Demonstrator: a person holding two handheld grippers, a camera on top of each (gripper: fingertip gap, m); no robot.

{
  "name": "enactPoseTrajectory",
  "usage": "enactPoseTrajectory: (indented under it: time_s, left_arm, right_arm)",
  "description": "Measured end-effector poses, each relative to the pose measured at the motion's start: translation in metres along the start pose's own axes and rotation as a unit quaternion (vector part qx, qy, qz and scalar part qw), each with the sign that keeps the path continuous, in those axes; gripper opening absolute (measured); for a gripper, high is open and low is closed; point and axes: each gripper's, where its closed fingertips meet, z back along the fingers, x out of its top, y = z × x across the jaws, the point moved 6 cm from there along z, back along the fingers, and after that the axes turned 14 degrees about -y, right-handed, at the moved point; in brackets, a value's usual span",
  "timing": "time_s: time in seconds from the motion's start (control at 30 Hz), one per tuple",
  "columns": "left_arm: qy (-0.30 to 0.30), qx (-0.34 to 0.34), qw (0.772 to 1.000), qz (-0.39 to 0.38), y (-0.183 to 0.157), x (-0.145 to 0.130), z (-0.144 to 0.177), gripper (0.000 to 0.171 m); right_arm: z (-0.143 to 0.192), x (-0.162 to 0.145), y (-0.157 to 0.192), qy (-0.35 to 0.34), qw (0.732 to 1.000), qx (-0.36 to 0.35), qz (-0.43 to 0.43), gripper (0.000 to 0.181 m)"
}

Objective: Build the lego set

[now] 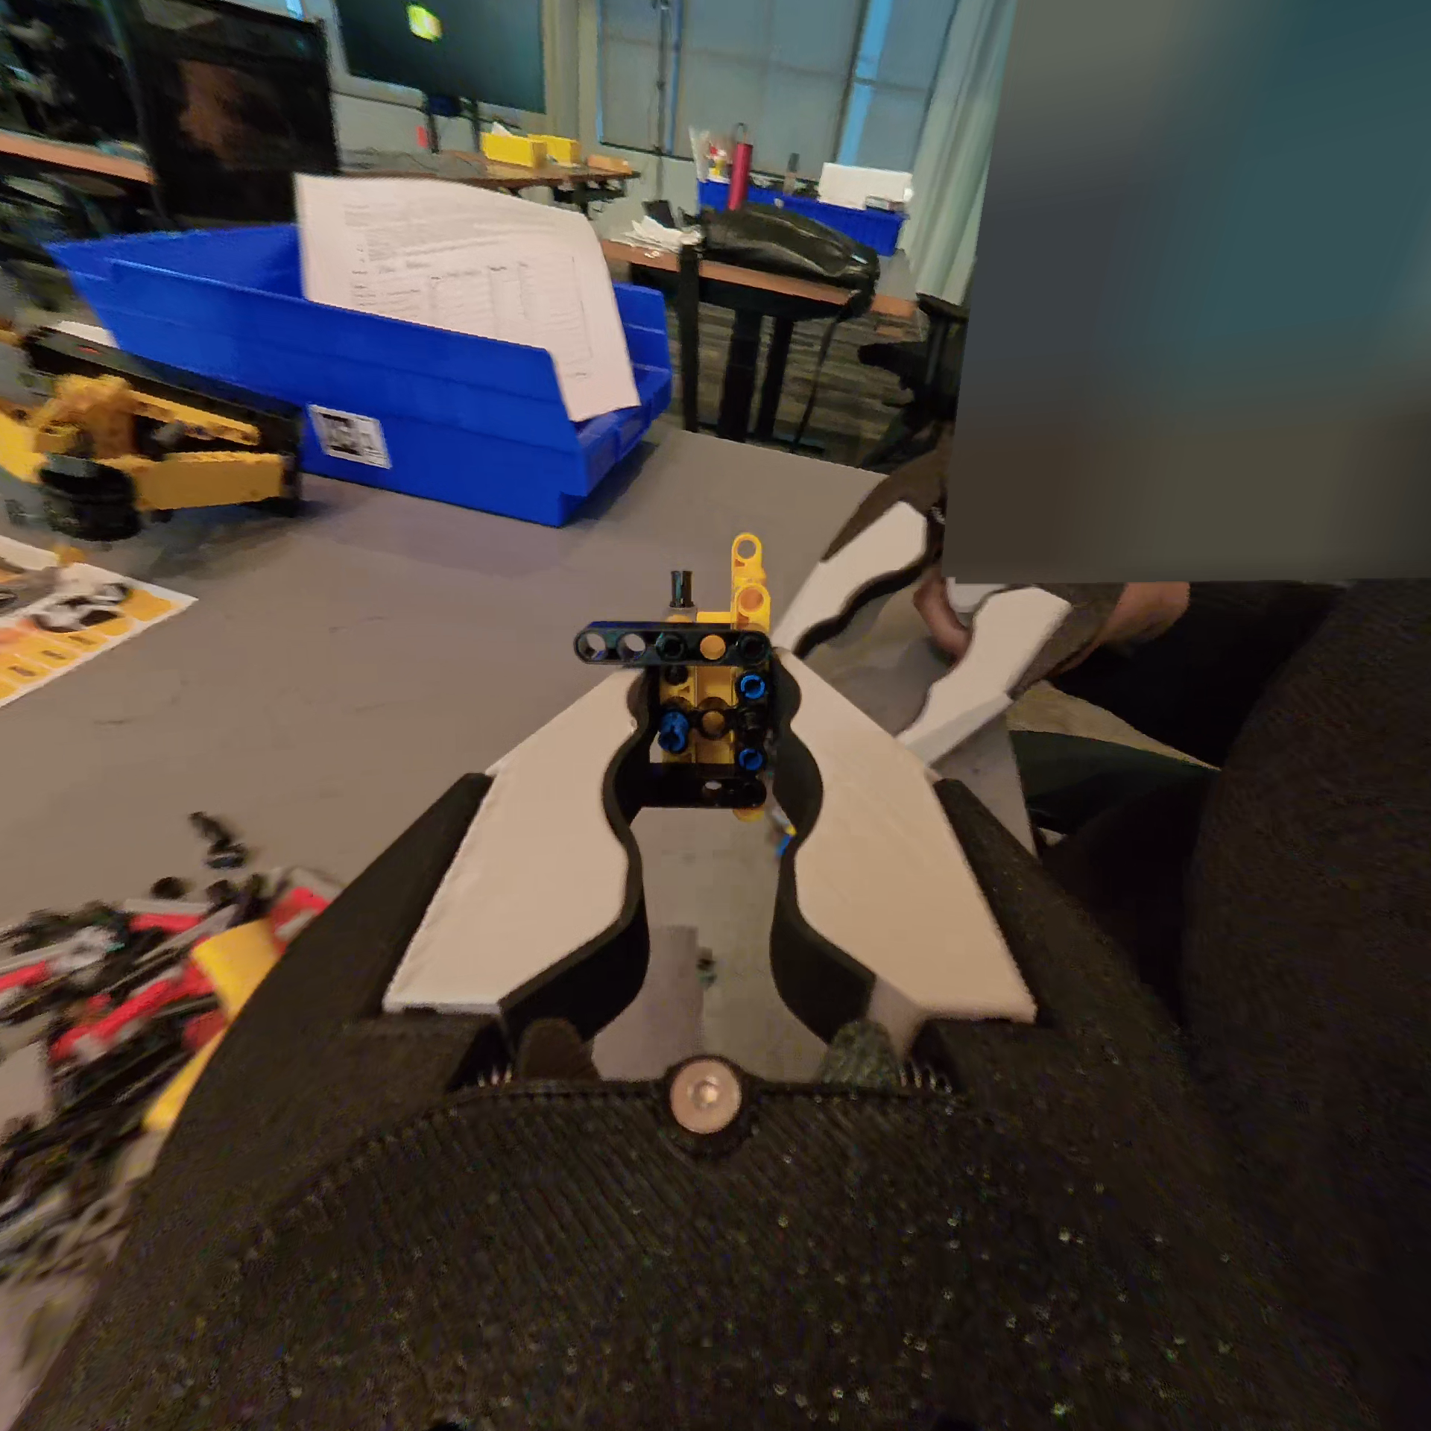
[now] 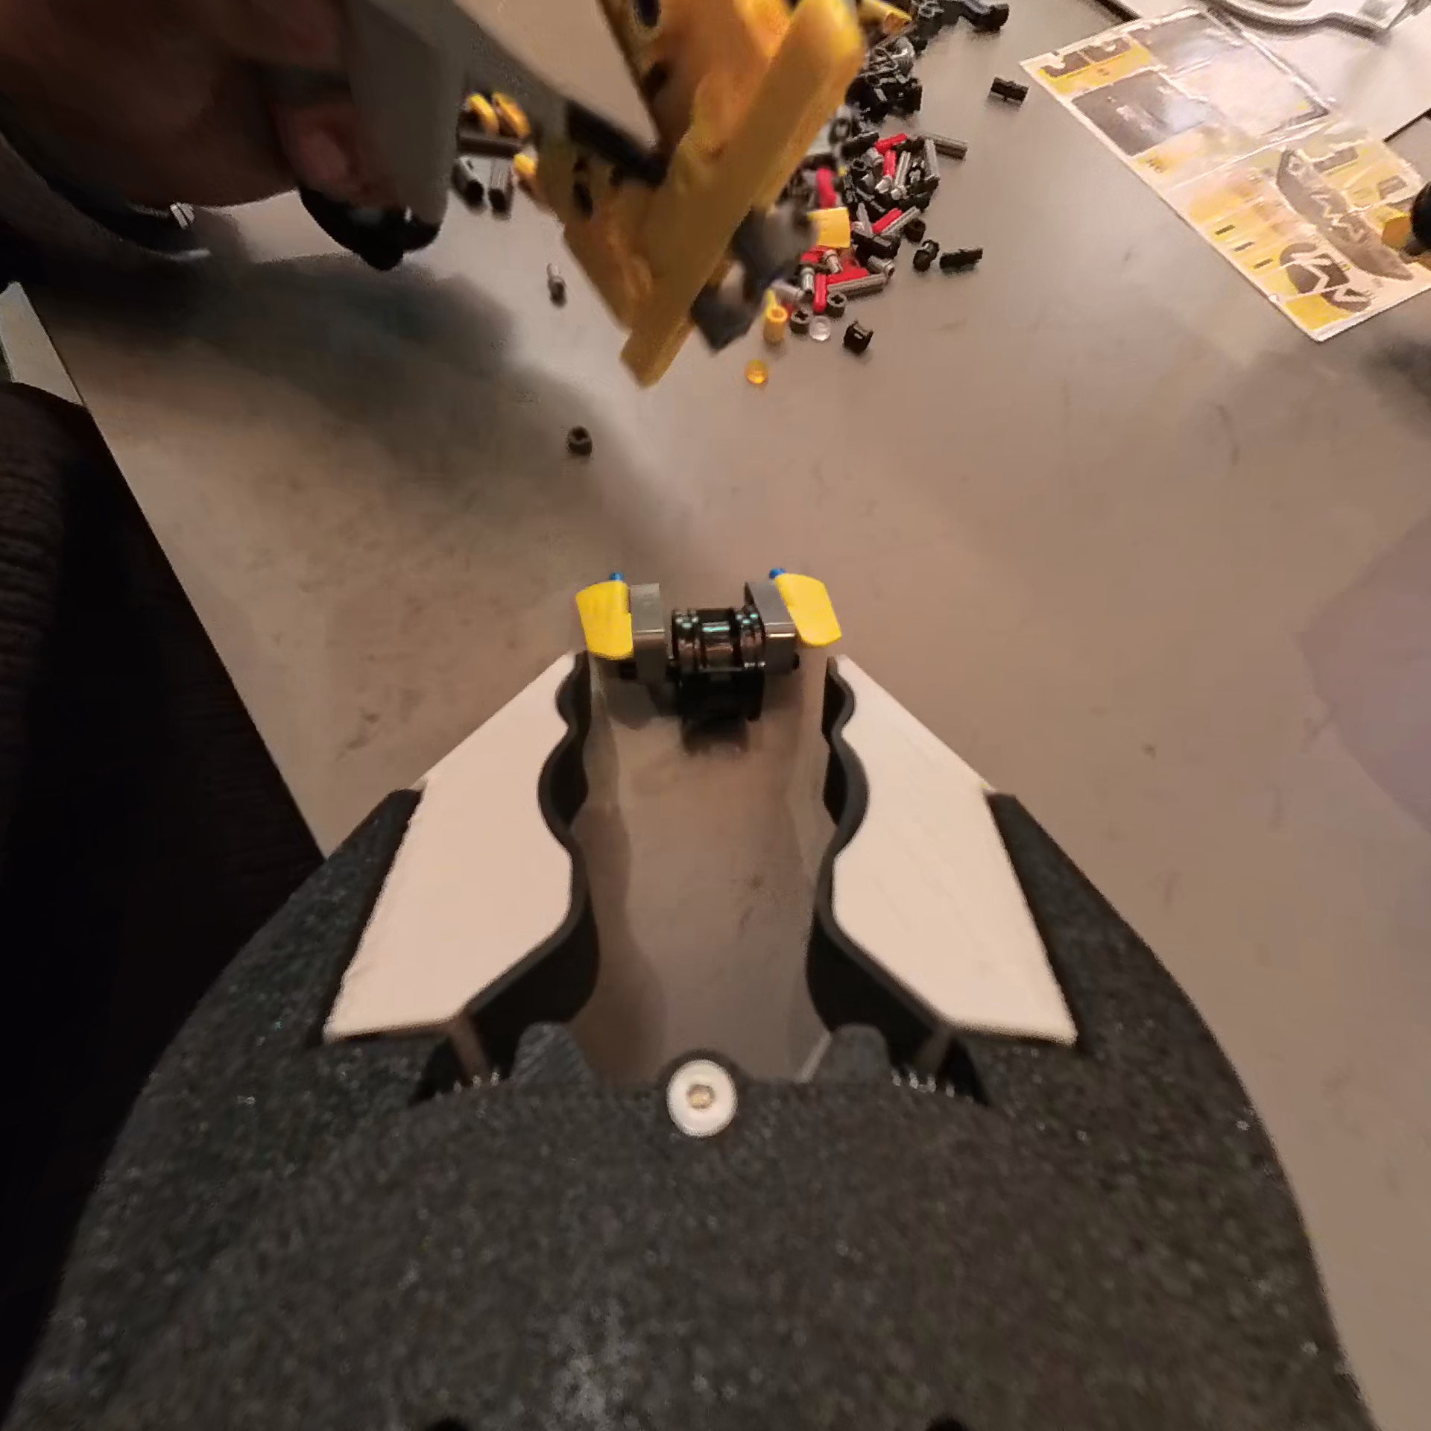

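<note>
Grey table (image 2: pixel 1084 619) under left gripper (image 1: pixel 708 681) clamping yellow-black brick assembly (image 1: pixel 708 712).

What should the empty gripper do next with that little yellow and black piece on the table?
Probably ease forward a little and close. The right gripper is open, and the small yellow, grey and black piece sits on the grey table just past its fingertips, not yet between them. The left gripper is shut on the yellow and black block assembly.
</note>
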Motion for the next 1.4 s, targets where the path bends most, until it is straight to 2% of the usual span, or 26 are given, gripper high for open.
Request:
enactPoseTrajectory:
  time_s: [0.13,0.33,0.47,1.1,1.4]
  left_arm:
    - [0.054,-0.024,0.998,0.0,-0.011,-0.012,-0.011,0.021]
    - [0.144,-0.006,0.99,-0.005,-0.011,-0.035,-0.024,0.021]
    - [0.165,0.008,0.986,-0.008,-0.009,-0.039,-0.027,0.021]
    - [0.173,0.012,0.985,-0.004,-0.008,-0.041,-0.028,0.023]
    - [0.173,0.014,0.985,-0.002,-0.008,-0.041,-0.028,0.023]
  right_arm:
    - [-0.002,0.0,-0.003,0.002,1.0,0.016,0.002,0.055]
    - [-0.005,-0.002,-0.007,0.013,1.0,0.028,0.003,0.053]
    - [-0.008,-0.003,-0.007,0.022,0.999,0.033,0.009,0.052]
    - [-0.009,-0.001,-0.01,0.013,1.0,0.021,0.018,0.052]
    - [-0.008,0.0,-0.011,0.008,1.0,0.015,0.017,0.044]
